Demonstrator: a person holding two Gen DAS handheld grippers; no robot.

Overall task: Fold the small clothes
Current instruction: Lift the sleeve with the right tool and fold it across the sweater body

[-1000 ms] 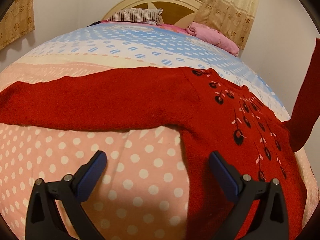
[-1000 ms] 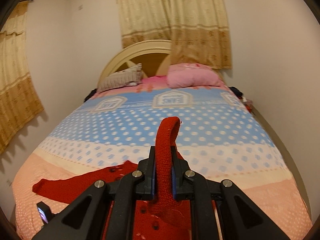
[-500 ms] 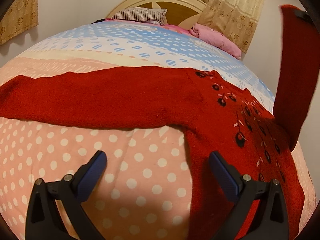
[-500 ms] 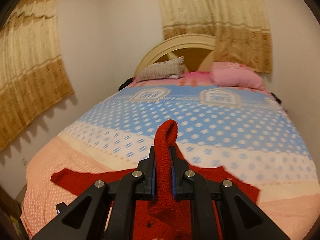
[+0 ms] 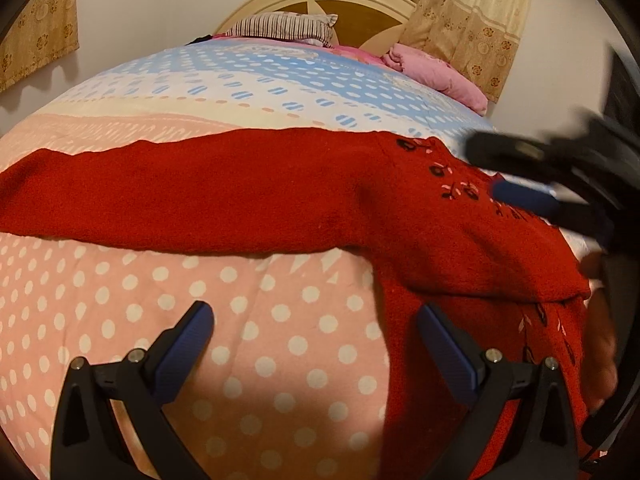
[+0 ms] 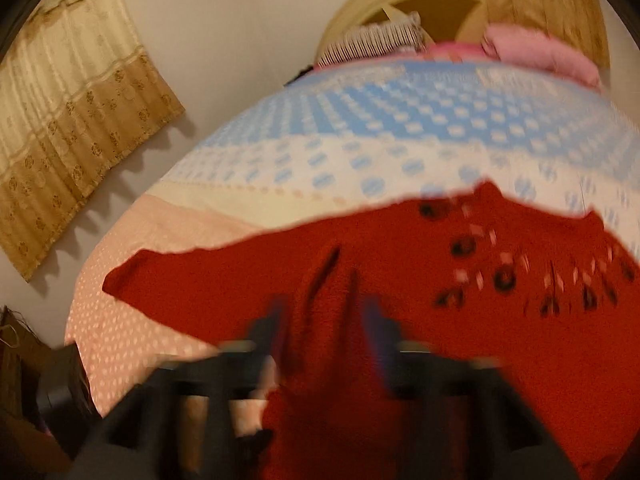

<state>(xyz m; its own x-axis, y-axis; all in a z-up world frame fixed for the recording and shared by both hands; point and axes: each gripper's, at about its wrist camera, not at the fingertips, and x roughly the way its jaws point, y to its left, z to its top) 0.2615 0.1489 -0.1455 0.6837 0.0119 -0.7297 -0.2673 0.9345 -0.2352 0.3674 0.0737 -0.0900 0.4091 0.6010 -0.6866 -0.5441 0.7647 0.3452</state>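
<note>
A red knit sweater [image 5: 248,192] with dark embroidered flowers lies flat on the bed, its left sleeve stretched out toward the left. The other sleeve [image 5: 480,264] is folded over the sweater's body. My left gripper [image 5: 314,316] hangs open above the pink dotted bedspread, its right finger over the sweater's side, holding nothing. My right gripper [image 6: 326,320] is blurred by motion; its jaws are opening, with the folded sleeve [image 6: 324,304] lying loose between them. In the left wrist view the right gripper [image 5: 504,172] reaches in from the right edge above the flowers.
The bedspread [image 5: 240,320] runs from pink dots in front to blue dots at the back. A striped pillow [image 5: 284,28] and a pink pillow [image 5: 436,70] rest against the headboard. Curtains [image 6: 72,120] hang on the left wall. Dark items [image 6: 36,380] sit beside the bed.
My right gripper came down from high above the bed with the sleeve, laid it across the sweater's body, and its jaws parted. The left gripper stayed where it was.
</note>
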